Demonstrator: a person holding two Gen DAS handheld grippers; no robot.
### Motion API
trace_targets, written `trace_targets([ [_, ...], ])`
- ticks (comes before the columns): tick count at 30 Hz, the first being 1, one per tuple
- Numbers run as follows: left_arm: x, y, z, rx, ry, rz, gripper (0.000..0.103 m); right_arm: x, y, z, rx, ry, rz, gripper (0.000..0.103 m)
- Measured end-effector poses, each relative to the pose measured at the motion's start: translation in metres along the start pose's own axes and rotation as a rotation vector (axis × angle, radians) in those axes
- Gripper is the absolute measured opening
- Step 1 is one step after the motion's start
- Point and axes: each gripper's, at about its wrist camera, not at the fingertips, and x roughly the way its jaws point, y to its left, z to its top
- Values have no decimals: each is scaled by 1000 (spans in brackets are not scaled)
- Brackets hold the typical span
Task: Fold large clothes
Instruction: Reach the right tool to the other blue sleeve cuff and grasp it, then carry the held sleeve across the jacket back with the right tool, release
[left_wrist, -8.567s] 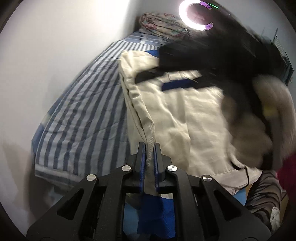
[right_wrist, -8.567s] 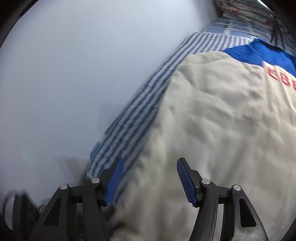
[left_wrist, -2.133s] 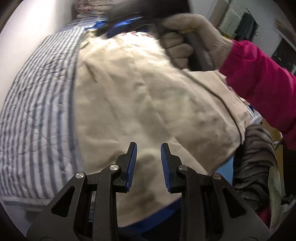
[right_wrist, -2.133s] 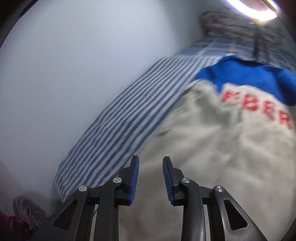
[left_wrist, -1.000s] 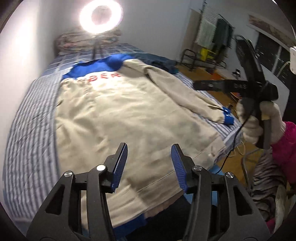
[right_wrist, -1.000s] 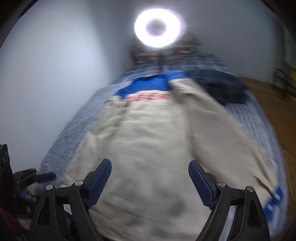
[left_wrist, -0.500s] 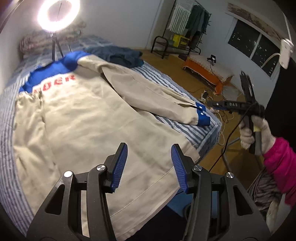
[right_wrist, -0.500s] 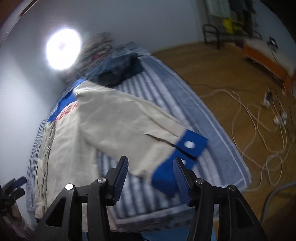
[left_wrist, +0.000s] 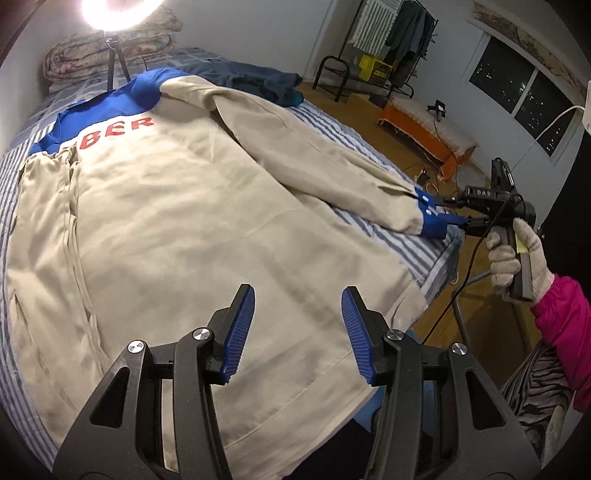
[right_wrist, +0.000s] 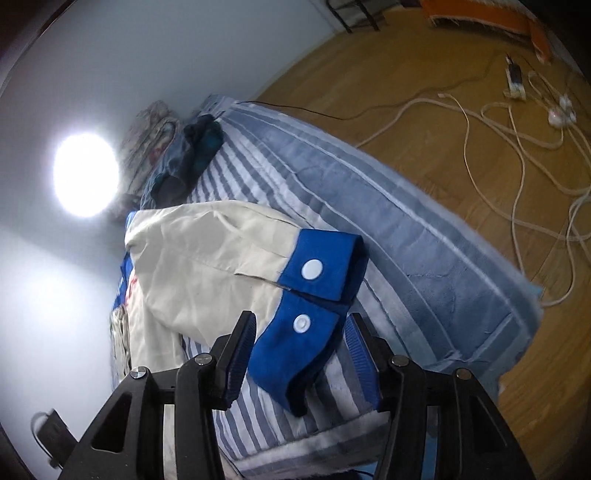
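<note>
A large beige jacket (left_wrist: 177, 221) with a blue collar and red letters lies spread flat on the striped bed (left_wrist: 424, 245). Its right sleeve (left_wrist: 314, 162) runs out to a blue cuff (right_wrist: 314, 280) with white snaps, near the bed's edge. My right gripper (right_wrist: 301, 319) straddles that cuff with its jaws half apart, and I see slim gaps beside the pads. The left wrist view shows the same gripper (left_wrist: 448, 211) at the cuff (left_wrist: 430, 218), in a gloved hand (left_wrist: 517, 251). Above the jacket's hem my left gripper (left_wrist: 297, 295) hangs open, holding nothing.
A dark blue garment (left_wrist: 258, 79) lies at the bed's far side, near a ring light (left_wrist: 110, 11) and folded bedding. On the wood floor to the right are a clothes rack (left_wrist: 388, 48), an orange low bench (left_wrist: 424, 129) and loose cables (right_wrist: 517, 110).
My right gripper swung from above the jacket's body out to the bed's right edge, rolled, narrowed its jaws and came down around the blue cuff. My left gripper drifted along the hem and stayed open.
</note>
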Motion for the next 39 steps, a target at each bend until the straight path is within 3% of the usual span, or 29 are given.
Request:
trace_targets([
  [7,-2,12,2,2,-27,25,50,20,4,2,-1,-42,-21,55],
  [8,-2,14,2,2,-30,39,50,21,9,1,-17,-46,-40,43],
  [11,-2,22,1,-9,-24,54,50,21,26,-2,-73,-46,-104,20],
  [14,-5,27,-1,-15,-26,65,50,12,56,-11,-211,-93,-161,6],
  [17,-7,29,-1,-15,-32,70,50,-1,86,-21,-326,-152,-181,1],
  [22,-12,33,2,-27,-49,80,50,-35,137,-45,-482,-230,-100,0],
  [26,-22,43,6,-61,-78,91,50,-51,186,-84,-676,-239,-17,0],
  [32,-41,67,11,-142,-133,130,50,-34,243,-179,-1019,-94,109,0],
  [36,-50,90,8,-249,-144,136,50,0,252,-260,-1291,117,145,0],
  [39,-49,106,2,-327,-123,111,50,21,241,-292,-1412,249,117,0],
])
